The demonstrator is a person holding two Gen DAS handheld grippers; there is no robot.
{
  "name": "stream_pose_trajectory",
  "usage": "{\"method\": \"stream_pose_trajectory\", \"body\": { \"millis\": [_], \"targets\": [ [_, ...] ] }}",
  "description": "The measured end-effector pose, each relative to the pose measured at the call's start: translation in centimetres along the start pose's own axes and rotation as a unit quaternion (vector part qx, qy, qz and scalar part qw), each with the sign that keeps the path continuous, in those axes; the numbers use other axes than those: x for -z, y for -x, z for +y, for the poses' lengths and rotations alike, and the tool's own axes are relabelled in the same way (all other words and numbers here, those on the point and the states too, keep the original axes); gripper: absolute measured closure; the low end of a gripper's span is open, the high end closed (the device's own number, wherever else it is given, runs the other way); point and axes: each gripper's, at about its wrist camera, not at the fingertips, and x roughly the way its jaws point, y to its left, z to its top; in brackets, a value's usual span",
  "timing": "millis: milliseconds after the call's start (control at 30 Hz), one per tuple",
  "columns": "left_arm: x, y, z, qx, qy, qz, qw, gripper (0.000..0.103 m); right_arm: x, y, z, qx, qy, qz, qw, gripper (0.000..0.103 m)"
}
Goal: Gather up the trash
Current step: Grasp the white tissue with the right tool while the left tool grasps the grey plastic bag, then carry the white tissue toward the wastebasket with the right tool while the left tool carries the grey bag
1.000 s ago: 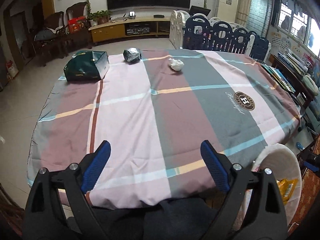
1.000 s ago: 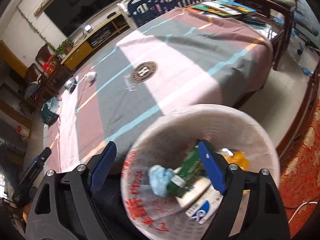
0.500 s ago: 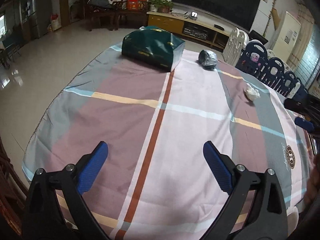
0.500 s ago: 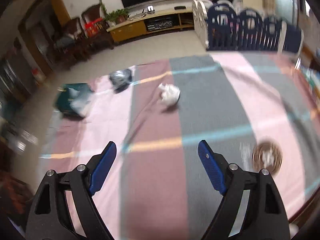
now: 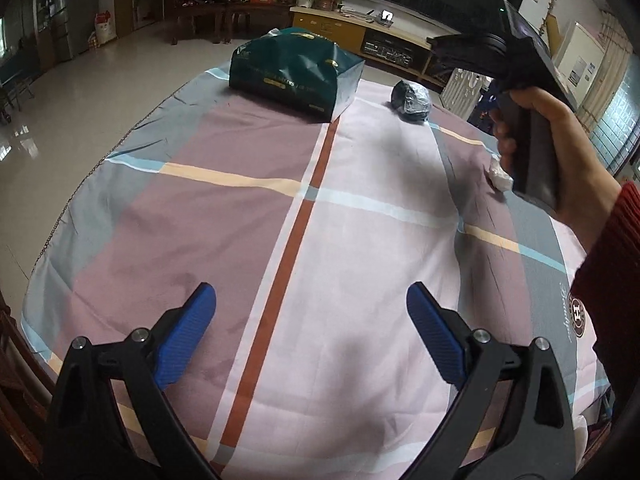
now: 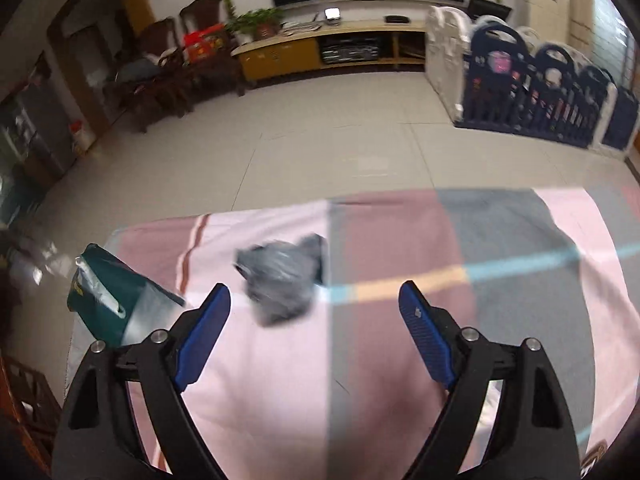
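Note:
A crumpled dark grey plastic bag (image 6: 280, 284) lies near the far edge of the plaid tablecloth (image 6: 380, 360); in the left wrist view the same bag (image 5: 411, 97) sits far off. My right gripper (image 6: 314, 306) hovers just short of it, jaws opening wide with nothing between them. A white paper wad (image 5: 500, 174) shows partly behind the person's hand (image 5: 560, 140) that holds the right tool. My left gripper (image 5: 310, 312) stands open over bare cloth near the front edge.
A dark green gift bag (image 5: 294, 72) lies on its side at the table's far left corner (image 6: 108, 300). Beyond the table are tiled floor, a low TV cabinet (image 6: 332, 54), wooden chairs and a blue-and-white playpen fence (image 6: 540, 96).
My right gripper swung from over the trash basket across the table to the far edge, past the white wad to the grey bag. My left gripper shifted left, then held still.

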Motion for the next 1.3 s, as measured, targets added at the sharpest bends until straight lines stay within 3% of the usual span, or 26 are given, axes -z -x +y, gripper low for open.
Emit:
{"method": "stream_pose_trajectory", "body": {
  "millis": [67,200,233,267,400,533,633,667,700,733,767,833,900,967,1033,1100,1167,1200,1233,1300],
  "targets": [
    [-0.1,-0.1,0.7,0.004,0.019,0.006,0.9998,0.007,-1.3,-2.3,2.3,0.015,0.024,0.012,1.0,0.012],
    [-0.2,0.0,1.5,0.009,0.038,0.002,0.9992,0.007,-1.6,-6.1,4.0,0.071,0.063,0.041,0.995,0.013],
    [-0.2,0.0,1.7,0.011,0.041,0.003,0.9991,0.007,-1.0,-6.6,4.0,0.074,0.073,0.052,0.993,0.028],
    [-0.2,0.0,1.8,0.011,0.044,0.003,0.999,0.007,-0.6,-6.8,4.0,0.056,0.081,0.059,0.993,0.049],
    [-0.4,0.4,3.0,0.008,0.068,-0.01,0.9976,0.007,1.6,-4.2,2.9,0.006,0.073,0.061,0.995,0.059],
    [-0.6,1.0,5.3,0.007,0.125,-0.024,0.9918,0.007,6.6,1.3,2.0,-0.088,0.064,0.093,0.99,0.058],
    [-0.3,1.5,7.4,0.006,0.184,-0.041,0.9821,0.007,11.8,4.5,2.6,-0.177,0.081,0.179,0.964,0.053],
    [-0.2,1.7,8.0,0.003,0.203,-0.046,0.9781,0.007,13.0,5.9,2.8,-0.188,0.1,0.184,0.96,0.046],
    [0.0,1.7,8.4,0.003,0.215,-0.047,0.9754,0.007,13.7,7.8,2.6,-0.181,0.118,0.164,0.963,0.039],
    [0.0,1.7,8.7,0.005,0.224,-0.046,0.9735,0.007,13.6,9.2,2.0,-0.169,0.124,0.138,0.968,0.02],
    [0.1,1.5,8.7,0.009,0.228,-0.041,0.9727,0.007,13.2,10.4,1.0,-0.154,0.12,0.105,0.975,0.011],
    [0.0,1.4,8.4,0.012,0.222,-0.035,0.9743,0.007,11.2,11.3,-1.8,-0.1,0.096,0.042,0.989,0.01],
    [-0.1,1.4,7.6,0.011,0.201,-0.034,0.9788,0.007,9.1,9.8,-4.4,-0.005,0.07,0.017,0.997,0.01],
    [-0.3,1.4,6.8,0.011,0.181,-0.034,0.9828,0.007,7.6,7.1,-6.4,0.055,0.055,0.021,0.997,0.01],
    [-0.4,1.2,6.2,0.014,0.161,-0.03,0.9863,0.007,6.5,3.6,-8.4,0.086,0.033,0.044,0.995,0.01],
    [-0.6,0.9,5.8,0.025,0.149,-0.021,0.9883,0.007,6.4,0.6,-9.3,0.088,0.004,0.071,0.994,0.021],
    [-0.6,0.7,5.6,0.044,0.14,-0.015,0.9891,0.007,7.2,-1.0,-10.1,0.07,-0.02,0.101,0.992,0.064],
    [-0.7,0.6,5.4,0.049,0.136,-0.012,0.9895,0.007,7.4,-0.5,-10.1,0.074,-0.019,0.081,0.994,0.072],
    [-0.7,0.5,5.3,0.052,0.132,-0.009,0.9898,0.007,7.8,0.0,-10.1,0.045,-0.023,0.082,0.995,0.078],
    [-0.7,0.5,5.1,0.058,0.127,-0.01,0.9901,0.007,8.6,1.6,-9.7,0.01,-0.023,0.072,0.997,0.08]
  ]
}}
